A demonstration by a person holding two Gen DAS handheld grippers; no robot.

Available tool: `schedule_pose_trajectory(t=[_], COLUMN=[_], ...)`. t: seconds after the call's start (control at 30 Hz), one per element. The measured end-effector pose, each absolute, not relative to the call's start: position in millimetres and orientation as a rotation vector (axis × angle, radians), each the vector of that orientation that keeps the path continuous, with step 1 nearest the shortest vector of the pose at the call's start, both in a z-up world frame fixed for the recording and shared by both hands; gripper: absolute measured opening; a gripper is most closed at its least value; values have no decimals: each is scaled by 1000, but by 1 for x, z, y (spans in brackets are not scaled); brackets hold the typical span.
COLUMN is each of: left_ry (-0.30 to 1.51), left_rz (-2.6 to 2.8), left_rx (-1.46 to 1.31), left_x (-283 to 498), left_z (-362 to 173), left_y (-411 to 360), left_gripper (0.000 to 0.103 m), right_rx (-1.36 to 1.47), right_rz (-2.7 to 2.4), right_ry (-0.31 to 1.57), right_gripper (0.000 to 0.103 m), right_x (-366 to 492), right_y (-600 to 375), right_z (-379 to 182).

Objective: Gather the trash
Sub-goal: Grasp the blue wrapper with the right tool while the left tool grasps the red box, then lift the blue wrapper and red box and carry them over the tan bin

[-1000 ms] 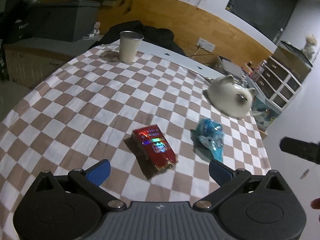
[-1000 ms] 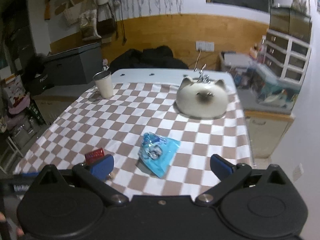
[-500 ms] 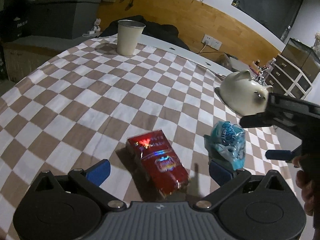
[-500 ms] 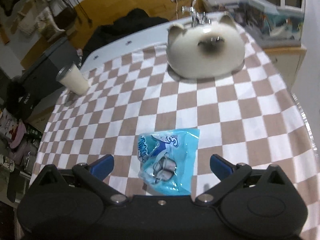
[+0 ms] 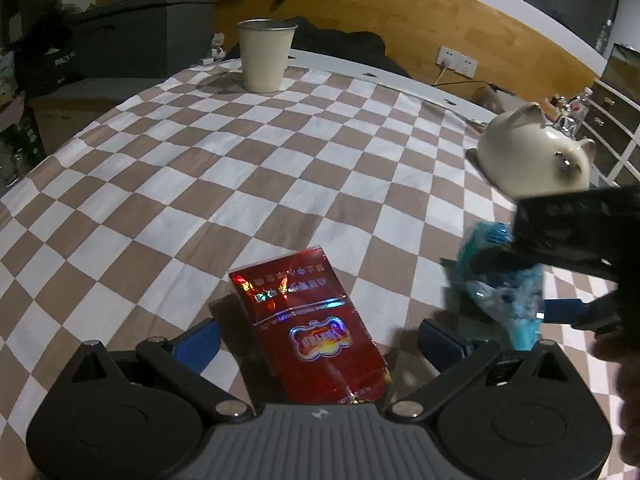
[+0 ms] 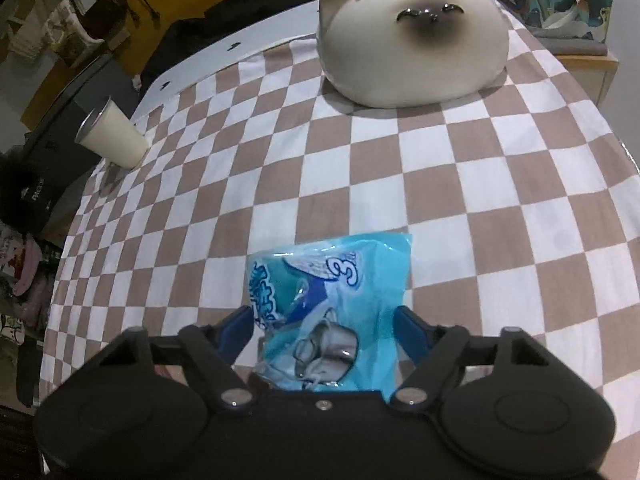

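A: Item one, nearest, right wrist view?
B: Right gripper [image 6: 324, 330], jaws closing, blue wrapper [image 6: 332, 300] between them at lower centre of frame. Left pad meets the wrapper's edge; at the right pad I cannot tell whether it touches. Wrapper lies flat on the checked surface [image 6: 400, 168].

A: Item two, left wrist view?
B: Left gripper [image 5: 320, 340], jaws apart, red packet [image 5: 308, 320] lying between them at lower centre, clear of both pads, its near end under the gripper body. The packet lies askew, long side running toward upper left.

A: Beside that?
B: Same blue wrapper, right edge of frame, with the right gripper's dark fingers around it.

A: Farther back?
B: Cat-shaped ceramic jar [image 6: 412, 36], upper centre in the right view. Cream cup [image 5: 266, 56], upright, upper centre-left in the left view.
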State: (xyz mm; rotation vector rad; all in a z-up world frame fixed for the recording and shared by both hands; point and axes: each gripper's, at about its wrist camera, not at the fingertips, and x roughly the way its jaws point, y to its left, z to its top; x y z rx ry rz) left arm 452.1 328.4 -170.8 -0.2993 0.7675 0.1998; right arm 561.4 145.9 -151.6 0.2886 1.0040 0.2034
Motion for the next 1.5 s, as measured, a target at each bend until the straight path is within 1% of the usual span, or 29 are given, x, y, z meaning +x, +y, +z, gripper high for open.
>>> schedule_pose_trajectory(t=[0.03, 0.1, 0.13, 0.27, 0.33, 0.4, 0.43, 0.5, 0.53, 0.6, 0.67, 0.87, 1.5], left_ry=[770, 765, 763, 758, 773, 788, 786, 778, 770, 763, 739, 737, 692], left_rz=[213, 229, 239, 297, 327, 350, 356, 373, 372, 346, 296, 176, 28], left_rx=[-301, -310, -319, -367, -363, -336, -318, -283, -277, -282, -320, -322, -243], left_x=[453, 454, 454, 452, 454, 458, 459, 459, 457, 454, 448, 424, 330], left_z=[-172, -173, -172, -169, -167, -167, -168, -168, -167, -167, -166, -161, -109], left_y=[329, 329, 330, 331, 329, 324, 322, 318, 318, 319, 322, 320, 309], left_gripper=[101, 101, 99, 90, 86, 85, 83, 73, 63, 61, 57, 53, 53], right_rx=[284, 271, 272, 243, 188, 159, 151, 140, 133, 116, 95, 66, 67], right_rz=[208, 218, 223, 222, 212, 209, 209, 205, 203, 202, 205, 211, 205], right_ry=[1001, 991, 989, 962, 940, 929, 926, 922, 920, 914, 908, 880, 818], right_gripper=[63, 58, 57, 53, 52, 52, 52, 51, 51, 51, 51, 50, 49], right_x=[560, 557, 554, 536, 523, 511, 503, 491, 485, 474, 466, 448, 376], right_y=[142, 136, 133, 124, 123, 120, 118, 114, 112, 110, 108, 104, 79], right_z=[-151, -149, -148, -143, -142, -141, -141, -143, -143, -143, -141, -130, -98])
